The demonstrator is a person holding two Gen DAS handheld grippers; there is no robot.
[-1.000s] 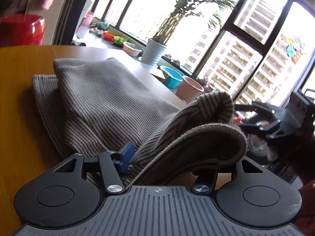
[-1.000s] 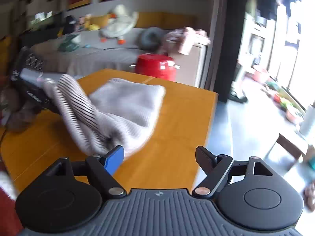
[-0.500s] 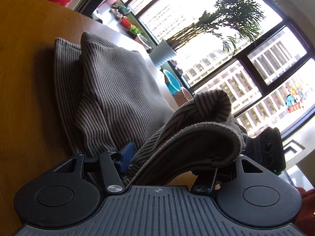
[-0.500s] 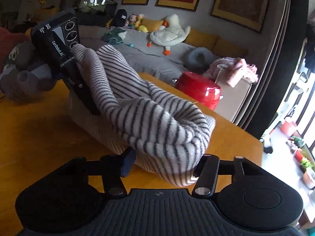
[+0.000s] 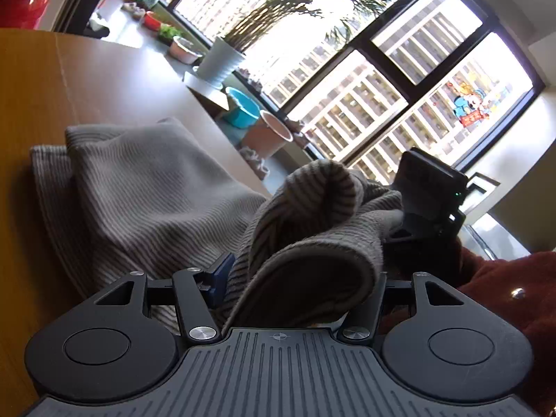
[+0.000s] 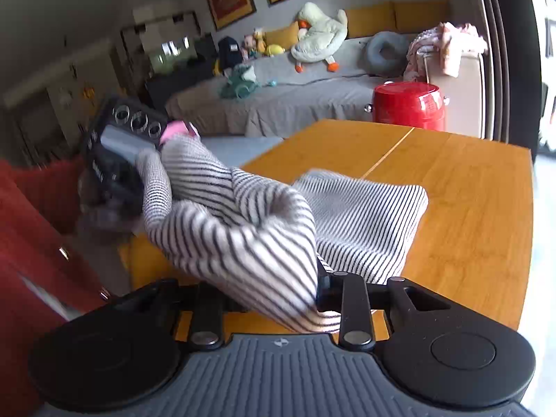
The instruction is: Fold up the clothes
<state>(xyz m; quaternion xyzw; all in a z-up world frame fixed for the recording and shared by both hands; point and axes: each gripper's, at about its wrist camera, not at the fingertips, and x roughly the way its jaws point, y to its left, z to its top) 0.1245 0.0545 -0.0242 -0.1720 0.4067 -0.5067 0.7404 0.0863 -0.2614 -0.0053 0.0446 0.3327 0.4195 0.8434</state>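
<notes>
The grey knitted garment with thin dark stripes (image 5: 149, 187) lies partly folded on the orange-brown wooden table (image 6: 479, 208). Its far portion rests flat on the tabletop in stacked layers. Its near edge is raised off the surface and bunched into a thick roll between the two tools.

The left gripper (image 5: 295, 292) has its fingers closed against this raised edge. The fabric fills the gap between them and arches over the right-hand finger. A blue pad (image 5: 219, 278) on the left-hand finger presses into the cloth.

The right gripper (image 6: 274, 299) likewise pinches the raised edge. A fold of striped cloth drapes across the space between its fingers, hiding the left-hand finger tip. The right-hand finger (image 6: 351, 299) touches the fabric at its side.

In each wrist view the other tool shows as a black body beyond the roll, touching the cloth. The right-view frame is slightly blurred around the lifted fabric.

A dark red sleeve (image 5: 504, 288) of the person appears beside the left tool's right edge and at the left edge of the right view.

Beyond the table, a red round pot with lid (image 6: 408, 106) stands at its far end. Behind it is a grey-covered sofa (image 6: 295, 100) carrying soft toys. The left view shows large black-framed windows (image 5: 382, 69), a white ribbed planter holding a palm (image 5: 219, 62) and a blue plastic basin (image 5: 241, 107).
</notes>
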